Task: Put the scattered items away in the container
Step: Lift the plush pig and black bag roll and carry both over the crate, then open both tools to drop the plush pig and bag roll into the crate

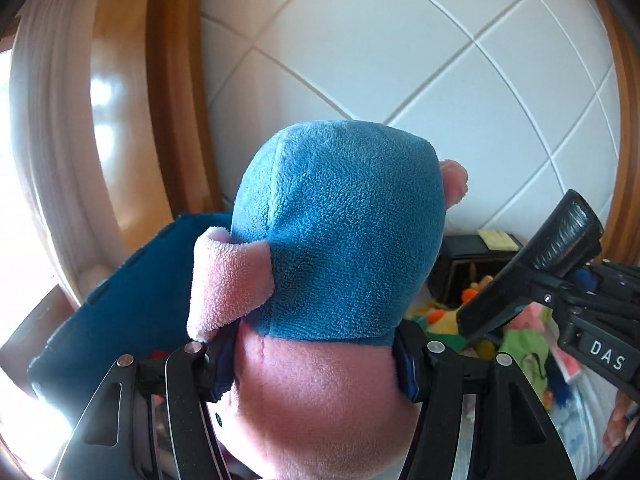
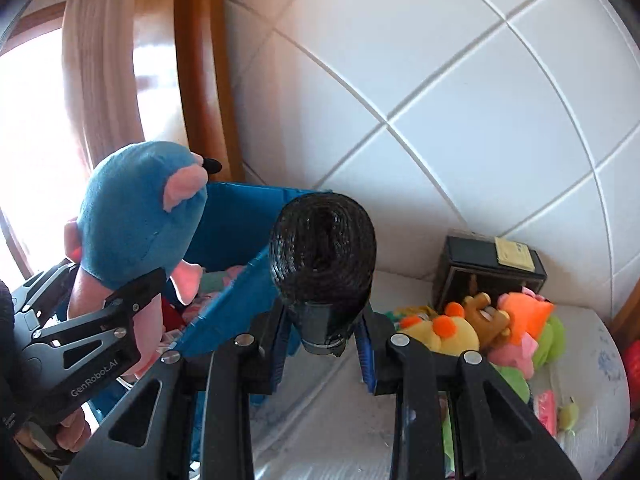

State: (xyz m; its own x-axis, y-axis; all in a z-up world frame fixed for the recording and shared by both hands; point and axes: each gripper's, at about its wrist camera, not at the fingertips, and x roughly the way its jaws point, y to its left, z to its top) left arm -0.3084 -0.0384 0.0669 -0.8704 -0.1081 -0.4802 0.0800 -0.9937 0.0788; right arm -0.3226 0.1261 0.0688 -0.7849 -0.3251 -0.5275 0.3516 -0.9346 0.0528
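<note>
A blue and pink plush toy fills the left wrist view, with my left gripper shut on its pink lower body. Behind it to the left stands the blue fabric container. In the right wrist view my right gripper is shut on a black roll that stands up between its fingers. The container sits just behind the roll, with pink and red things inside. The plush toy and left gripper hang above the container's left side. The roll also shows at the right of the left wrist view.
A pile of soft toys lies on the white padded surface at the right, in front of a black box. A pink item lies nearer. A white tiled wall stands behind, a wooden frame and curtain to the left.
</note>
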